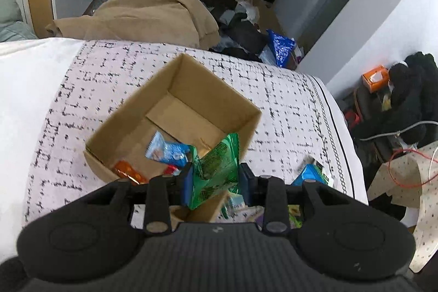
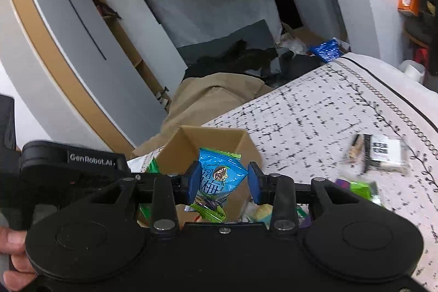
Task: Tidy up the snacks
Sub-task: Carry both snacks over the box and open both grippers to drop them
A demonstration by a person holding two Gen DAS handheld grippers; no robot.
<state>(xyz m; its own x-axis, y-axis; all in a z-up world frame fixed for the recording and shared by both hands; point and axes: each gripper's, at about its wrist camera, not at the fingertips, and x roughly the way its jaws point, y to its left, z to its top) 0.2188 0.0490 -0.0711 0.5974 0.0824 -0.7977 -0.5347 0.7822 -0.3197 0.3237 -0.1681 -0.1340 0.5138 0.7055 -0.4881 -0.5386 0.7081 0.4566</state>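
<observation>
Snacks sit in both of my grippers at this moment. My left gripper (image 1: 216, 177) has its blue pads pressed onto a green snack packet (image 1: 216, 168), which hangs tilted above the near corner of the open cardboard box (image 1: 175, 89). My right gripper (image 2: 223, 181) holds a blue snack packet (image 2: 220, 177) with green edging; the left pad touches it, but I cannot tell whether the right pad does. That packet is poised in front of the same box (image 2: 213, 138) as seen from the right wrist. Inside the box lie a light blue packet (image 1: 167, 151) and an orange packet (image 1: 128, 171) on the cardboard floor. The box stands on a bed cover (image 1: 287, 100) with a black-and-white grid pattern. More packets lie on the cover beside the box, among them a white-labelled packet (image 2: 386, 151), blurred. A tan blanket (image 1: 147, 10) is heaped beyond the bed. A hand (image 2: 11, 245) grips a handle at the lower left of the right wrist view.
</observation>
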